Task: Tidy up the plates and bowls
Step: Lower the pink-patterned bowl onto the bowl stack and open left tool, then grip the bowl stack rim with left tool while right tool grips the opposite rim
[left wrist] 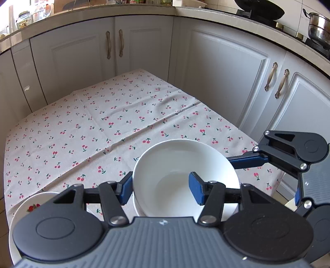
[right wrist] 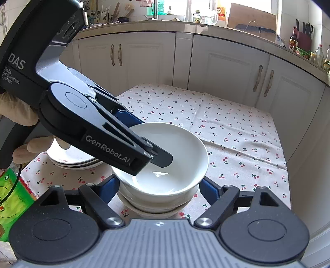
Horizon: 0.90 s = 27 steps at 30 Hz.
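A white bowl [left wrist: 181, 165] [right wrist: 175, 148] sits on top of a stack of white bowls [right wrist: 156, 206] on the cherry-print tablecloth [left wrist: 103, 123]. My left gripper [left wrist: 160, 187] straddles the top bowl's near-left rim, one finger outside, one inside, with a wide gap; it also shows in the right wrist view [right wrist: 144, 142]. My right gripper [right wrist: 158, 187] is open, its fingers on either side of the bowl stack; it shows in the left wrist view [left wrist: 272, 175]. A stack of plates [right wrist: 72, 158] with a fruit pattern [left wrist: 33, 208] lies to the left.
White kitchen cabinets [left wrist: 216, 72] stand close behind and to the right of the table. A countertop carries a wok [left wrist: 259, 8], a steel pot [left wrist: 317, 26] and bottles [right wrist: 317, 53]. A green package [right wrist: 12, 198] lies at the table's left edge.
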Tool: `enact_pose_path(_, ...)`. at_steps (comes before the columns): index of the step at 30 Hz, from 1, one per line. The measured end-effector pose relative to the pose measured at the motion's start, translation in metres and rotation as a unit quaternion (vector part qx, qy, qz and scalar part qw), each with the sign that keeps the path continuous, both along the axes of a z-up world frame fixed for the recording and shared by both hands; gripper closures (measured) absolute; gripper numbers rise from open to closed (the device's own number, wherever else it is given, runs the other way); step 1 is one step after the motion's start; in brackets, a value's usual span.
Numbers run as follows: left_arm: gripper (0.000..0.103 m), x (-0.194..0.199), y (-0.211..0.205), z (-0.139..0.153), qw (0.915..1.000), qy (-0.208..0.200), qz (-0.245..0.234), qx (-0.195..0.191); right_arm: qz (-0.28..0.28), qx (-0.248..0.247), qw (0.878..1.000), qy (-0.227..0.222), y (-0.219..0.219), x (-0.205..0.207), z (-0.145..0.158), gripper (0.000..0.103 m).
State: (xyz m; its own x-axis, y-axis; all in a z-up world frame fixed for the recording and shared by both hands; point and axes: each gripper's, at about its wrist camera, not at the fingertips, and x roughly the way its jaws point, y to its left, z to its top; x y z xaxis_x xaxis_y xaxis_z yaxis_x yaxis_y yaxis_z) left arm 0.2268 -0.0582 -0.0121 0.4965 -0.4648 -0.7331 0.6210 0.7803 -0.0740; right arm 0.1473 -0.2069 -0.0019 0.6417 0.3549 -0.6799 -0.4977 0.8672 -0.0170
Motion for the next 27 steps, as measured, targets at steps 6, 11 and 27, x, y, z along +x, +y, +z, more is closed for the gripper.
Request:
enact_pose_path(6, 0.048, 0.001, 0.0, -0.004, 1.0, 0.003, 0.0, 0.003, 0.001, -0.001, 1.0, 0.005, 0.0, 0.005, -0.003, 0.015)
enact_pose_path(11, 0.048, 0.002, 0.0, -0.004, 1.0, 0.003, -0.004, 0.004, 0.0, 0.005, 1.0, 0.01, -0.002, 0.006, -0.005, 0.015)
enact_pose_path(27, 0.016, -0.008, 0.013, 0.012, 0.9991, -0.037, -0.012, -0.02, 0.018, 0.028, 0.999, -0.017, -0.01, -0.004, 0.001, 0.0)
